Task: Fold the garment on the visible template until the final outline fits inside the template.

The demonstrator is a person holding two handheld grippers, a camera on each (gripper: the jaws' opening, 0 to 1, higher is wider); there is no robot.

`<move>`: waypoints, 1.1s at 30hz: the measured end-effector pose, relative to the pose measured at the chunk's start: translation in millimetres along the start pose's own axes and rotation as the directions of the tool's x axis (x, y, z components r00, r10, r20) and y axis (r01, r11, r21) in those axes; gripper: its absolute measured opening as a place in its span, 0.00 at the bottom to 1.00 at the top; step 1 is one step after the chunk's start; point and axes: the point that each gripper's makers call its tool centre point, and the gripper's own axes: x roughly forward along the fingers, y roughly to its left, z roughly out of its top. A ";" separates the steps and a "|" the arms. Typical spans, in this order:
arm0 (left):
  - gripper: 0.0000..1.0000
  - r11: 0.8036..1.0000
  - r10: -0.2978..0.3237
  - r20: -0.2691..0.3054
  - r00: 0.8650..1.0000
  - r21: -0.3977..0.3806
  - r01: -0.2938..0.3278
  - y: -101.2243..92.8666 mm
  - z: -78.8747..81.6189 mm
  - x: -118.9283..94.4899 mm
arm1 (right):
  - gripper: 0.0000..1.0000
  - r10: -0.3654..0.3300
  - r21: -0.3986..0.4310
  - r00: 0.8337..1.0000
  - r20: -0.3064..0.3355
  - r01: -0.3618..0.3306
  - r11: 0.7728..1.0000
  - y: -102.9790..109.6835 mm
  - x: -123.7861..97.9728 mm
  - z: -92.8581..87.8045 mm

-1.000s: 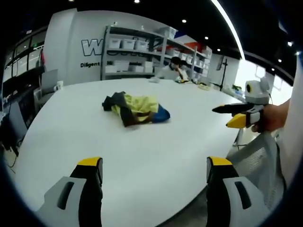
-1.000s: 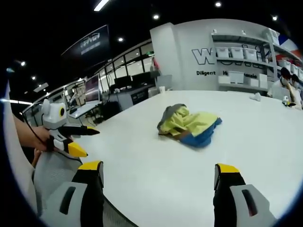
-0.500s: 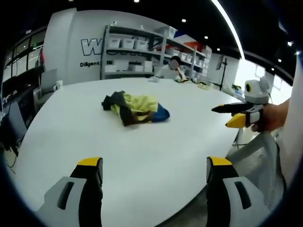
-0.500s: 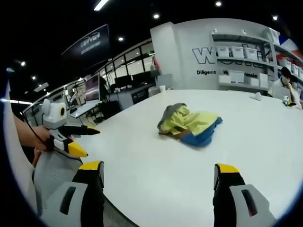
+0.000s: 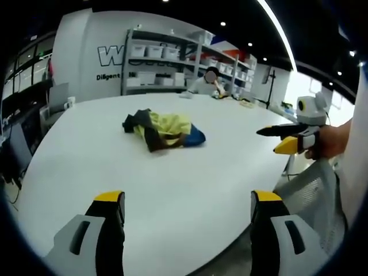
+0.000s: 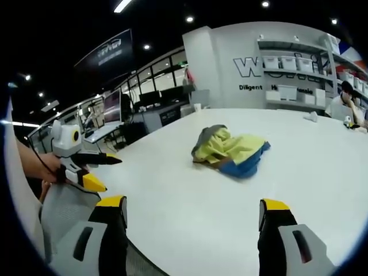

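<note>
Two grippers: both held off the near edge of the table (image 5: 69, 172), apart from the cloth.
Left gripper (image 5: 187, 198): jaws spread wide, holding nothing.
Right gripper (image 6: 192, 207): jaws spread wide, holding nothing.
Garment (image 5: 164, 130): crumpled heap of yellow, blue and dark cloth, lying mid-table, well beyond both grippers.
Far side: shelving (image 5: 167, 63) with bins; a seated person (image 5: 210, 83).

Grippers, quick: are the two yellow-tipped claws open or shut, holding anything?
Left gripper: open, holding nothing.
Right gripper: open, holding nothing.
</note>
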 end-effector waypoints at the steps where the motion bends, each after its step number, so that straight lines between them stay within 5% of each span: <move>1: 0.92 1.000 0.000 0.000 1.000 0.000 0.000 0.2 -0.1 0.0 | 0.93 0.000 -0.001 1.000 0.001 0.000 1.000 0.2 0.0 0.1; 33: 0.89 1.000 -0.007 -0.009 1.000 0.003 0.007 -2.1 -0.8 0.7 | 0.90 0.009 -0.016 1.000 -0.013 -0.009 1.000 0.3 2.6 -0.9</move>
